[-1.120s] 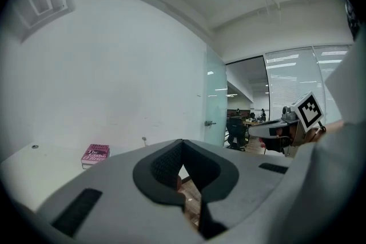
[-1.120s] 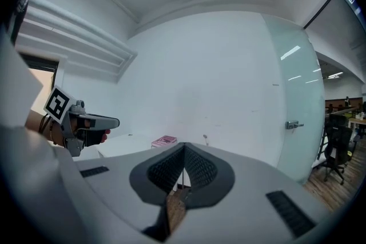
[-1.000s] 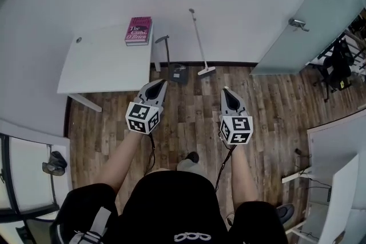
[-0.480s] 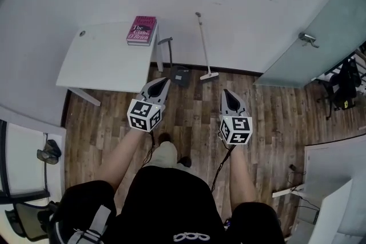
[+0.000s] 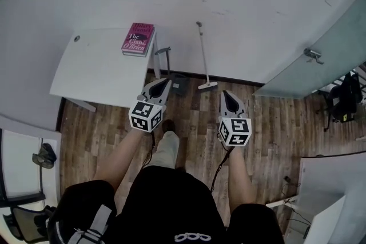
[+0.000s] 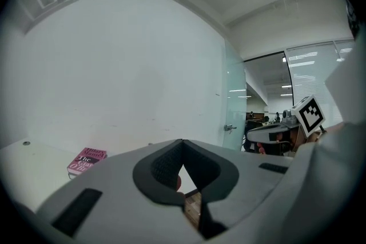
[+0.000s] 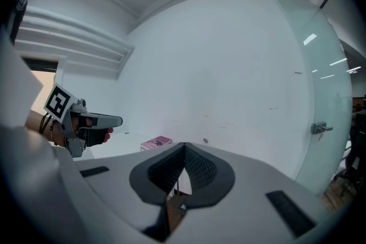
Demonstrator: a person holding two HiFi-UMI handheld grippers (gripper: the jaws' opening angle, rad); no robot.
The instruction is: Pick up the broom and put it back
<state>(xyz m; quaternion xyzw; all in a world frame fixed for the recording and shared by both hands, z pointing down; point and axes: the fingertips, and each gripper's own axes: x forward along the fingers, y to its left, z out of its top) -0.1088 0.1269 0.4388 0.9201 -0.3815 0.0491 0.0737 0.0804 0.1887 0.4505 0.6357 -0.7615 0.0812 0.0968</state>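
The broom [image 5: 202, 55] leans upright against the white wall, its grey head [image 5: 207, 86] on the wood floor. In the right gripper view only the tip of its handle [image 7: 205, 140] shows above the jaws. My left gripper [image 5: 164, 83] is held out over the floor, short of the wall and left of the broom, jaws shut and empty. My right gripper [image 5: 226, 94] is level with it, to the right of the broom head, also shut with nothing in it. In their own views, the left gripper [image 6: 183, 143] and the right gripper [image 7: 184, 147] both show pads meeting at the tip.
A dark dustpan [image 5: 178, 82] with an upright handle stands against the wall just left of the broom. A white table [image 5: 91, 68] carrying a pink book [image 5: 138, 39] fills the left corner. A frosted glass door [image 5: 320, 68] closes the right side.
The person has walked toward the wall. Both grippers came forward together, still shut, and the broom, dustpan and table now lie closer to them.
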